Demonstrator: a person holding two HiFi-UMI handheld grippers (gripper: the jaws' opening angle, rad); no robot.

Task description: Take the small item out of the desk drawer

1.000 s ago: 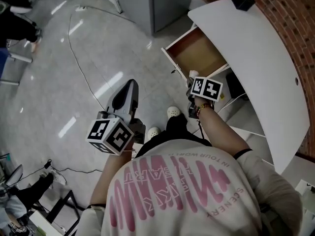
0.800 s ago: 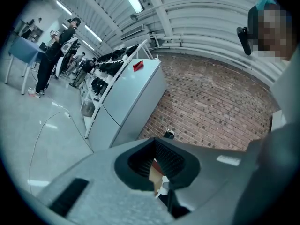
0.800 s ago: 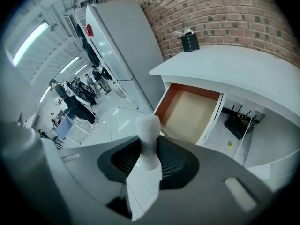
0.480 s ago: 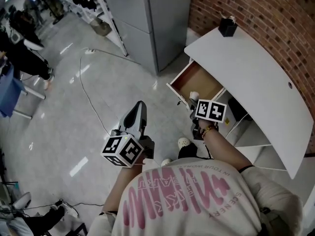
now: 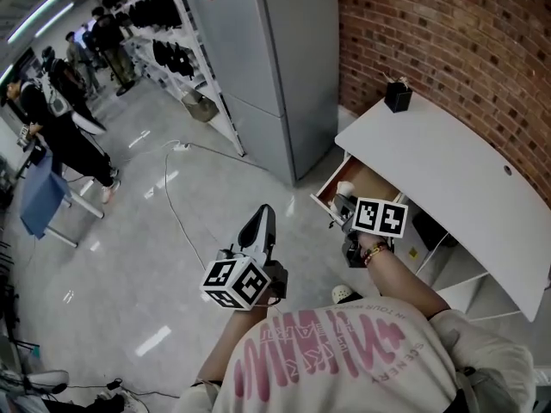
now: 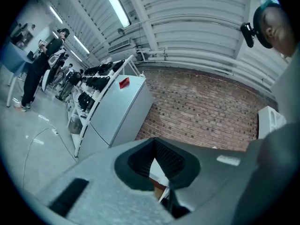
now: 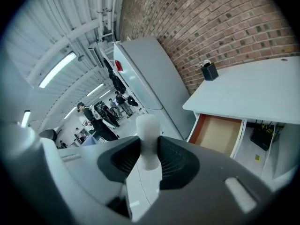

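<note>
Entry 1: small white item (image 7: 148, 125), out of the drawer, upright between the pads of my right gripper (image 7: 149, 149), which I read as clenched on its lower part; it sits in the air just in front of the open drawer (image 5: 368, 181). Entry 2: white desk (image 5: 448, 175) over that drawer, with 1 black holder (image 5: 397, 95) at its far end by the brick wall (image 5: 448, 33). Entry 3: my left gripper (image 5: 266, 213), tips pressed together and holding nothing, over the floor, well apart from the desk.
</note>
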